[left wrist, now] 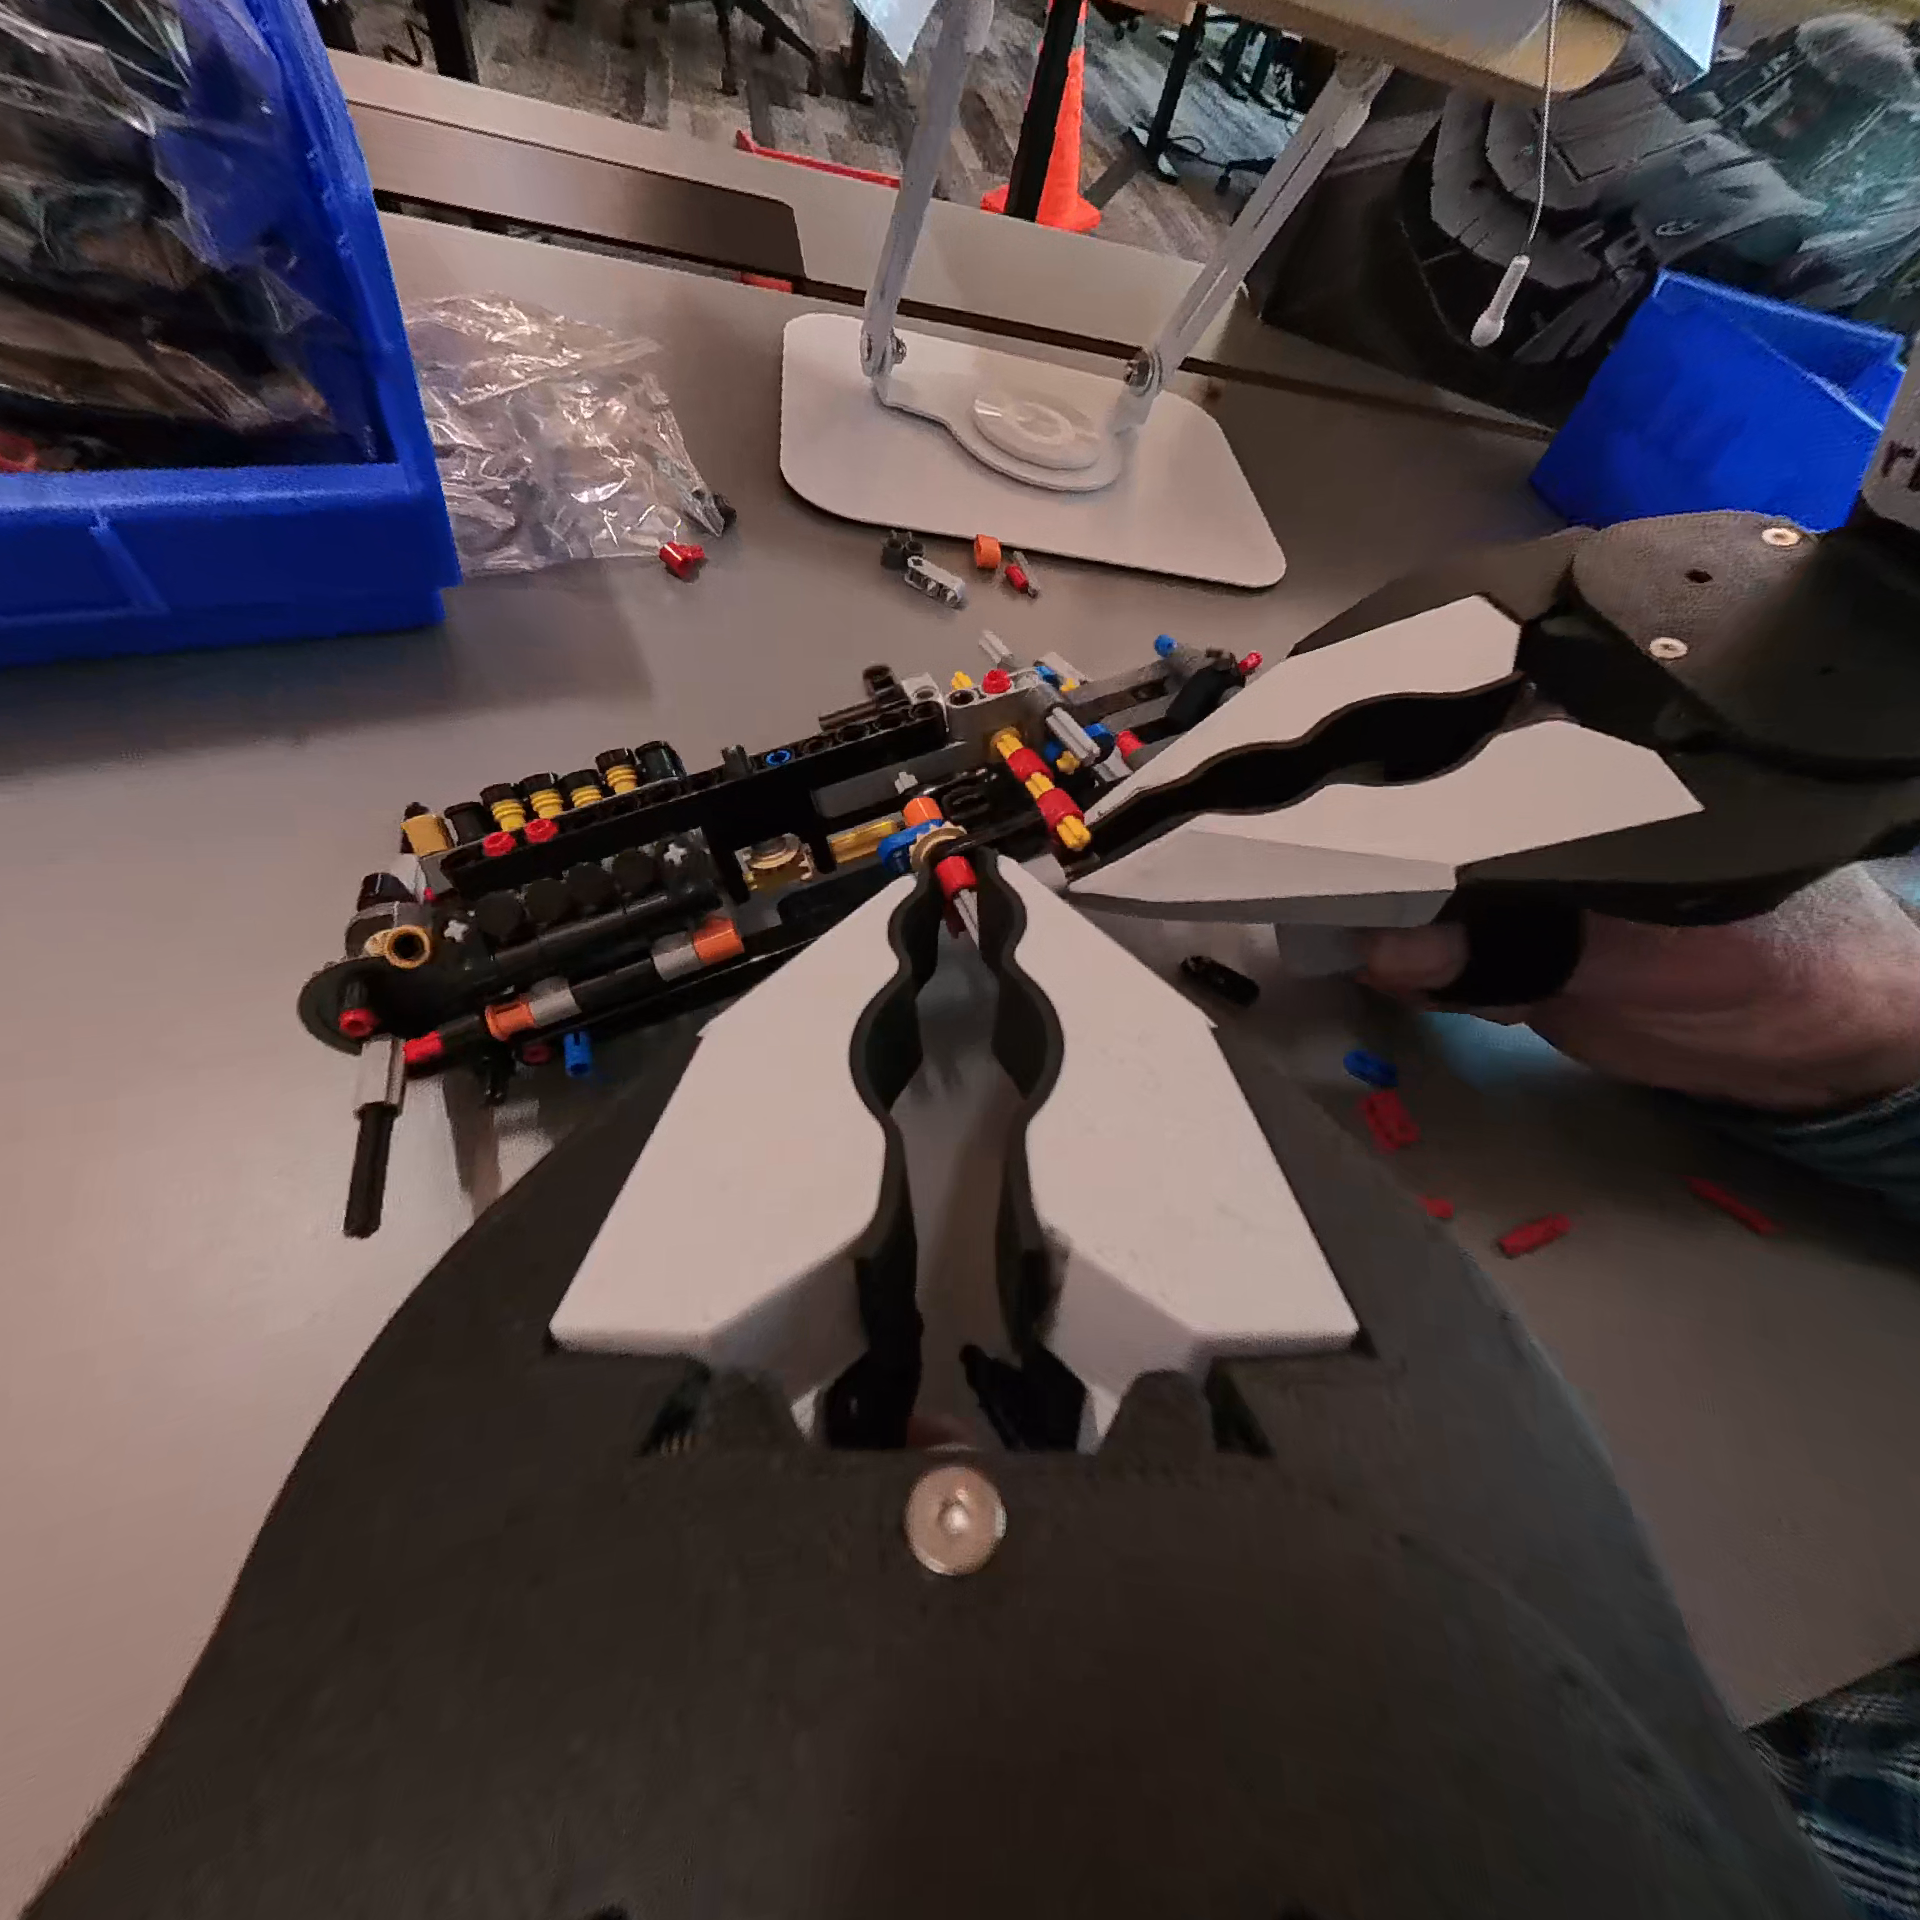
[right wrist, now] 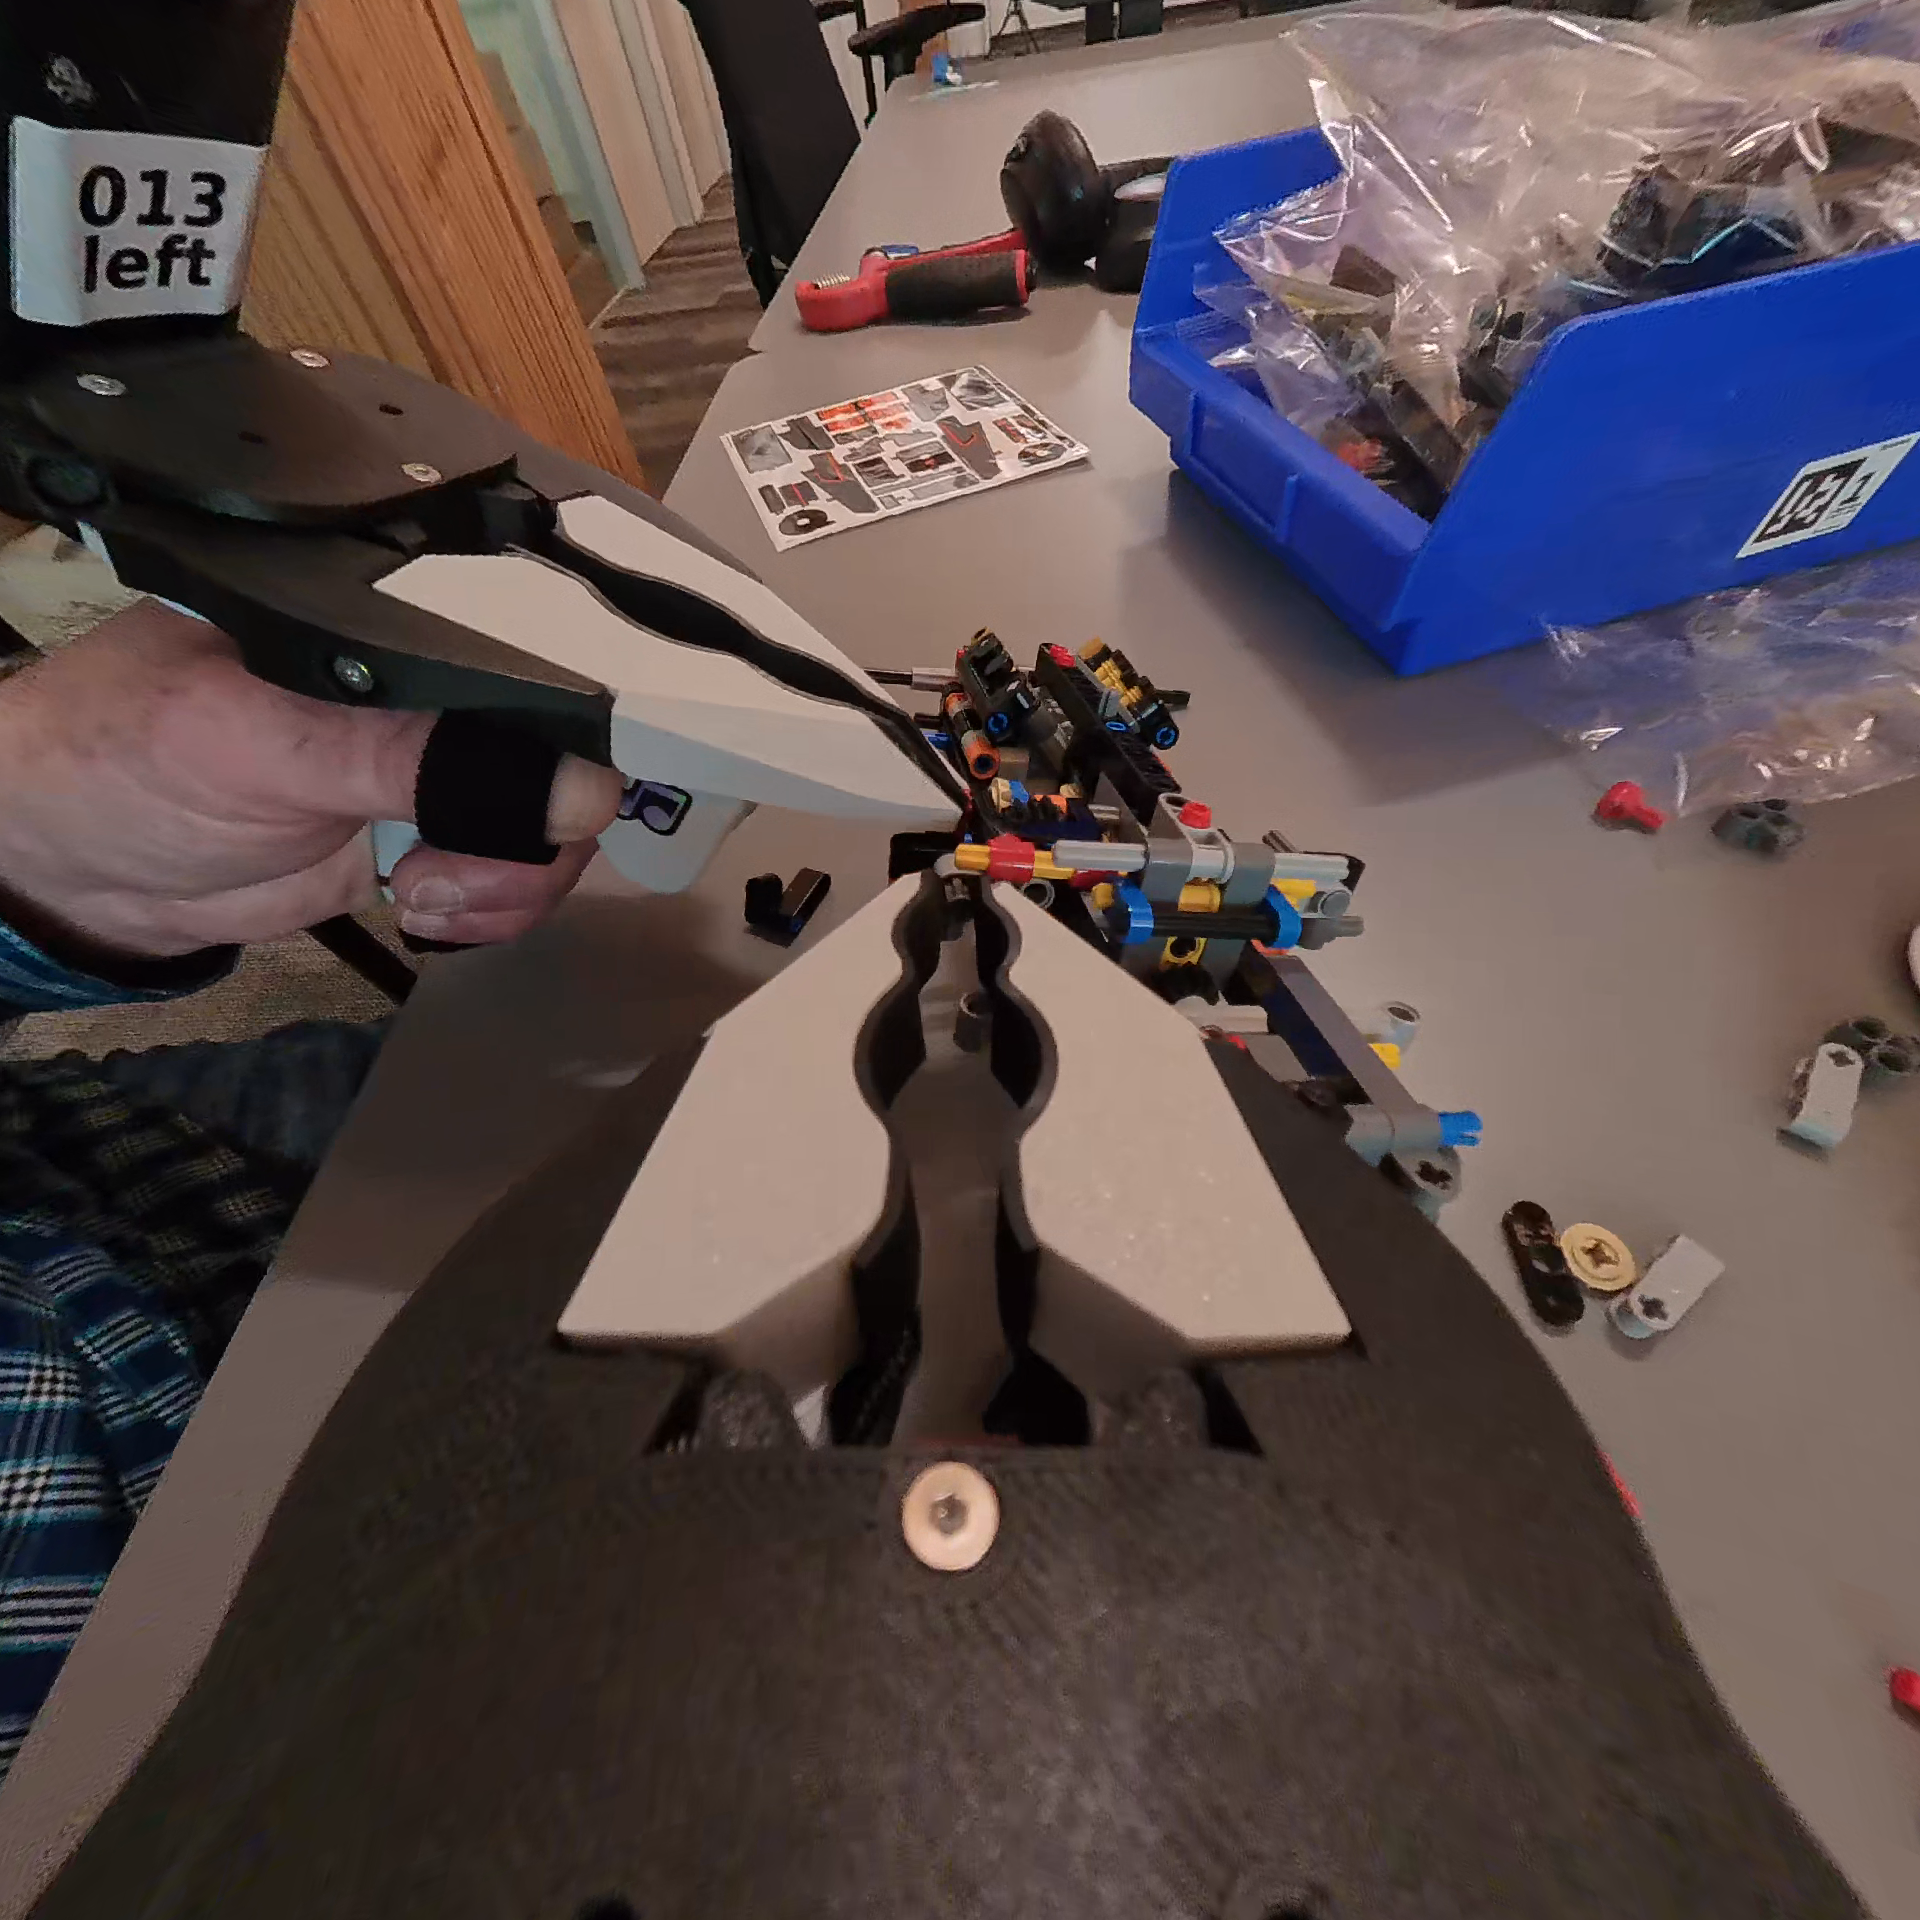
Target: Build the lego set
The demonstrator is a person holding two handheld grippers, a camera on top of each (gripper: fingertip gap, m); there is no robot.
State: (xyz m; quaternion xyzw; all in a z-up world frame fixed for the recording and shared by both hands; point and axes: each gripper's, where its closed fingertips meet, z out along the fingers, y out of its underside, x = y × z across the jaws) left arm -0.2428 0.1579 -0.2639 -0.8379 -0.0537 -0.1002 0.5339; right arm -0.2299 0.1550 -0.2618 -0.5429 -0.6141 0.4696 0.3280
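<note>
The long black lego model (left wrist: pixel 644 862) lies on the grey table, studded with yellow, red, blue and orange parts; it also shows in the right wrist view (right wrist: pixel 1091 748). My left gripper (left wrist: pixel 954 883) is shut on a short grey axle with a red bush (left wrist: pixel 958 883), held against the model's near side by a tan gear. My right gripper (right wrist: pixel 956 894) comes in from the right (left wrist: pixel 1081 857), its tips closed on the model's end just under a yellow and red axle (right wrist: pixel 987 858). The left gripper's tip (right wrist: pixel 951 805) touches the model right above it.
A blue bin (left wrist: pixel 208 561) with bagged parts and loose plastic bags (left wrist: pixel 551 436) stand at the left, a white stand base (left wrist: pixel 1018 468) behind. Loose pieces (left wrist: pixel 935 566) and red pins (left wrist: pixel 1532 1236) lie about. A sticker sheet (right wrist: pixel 904 452), more pieces (right wrist: pixel 1600 1268) and a black piece (right wrist: pixel 787 899) are nearby.
</note>
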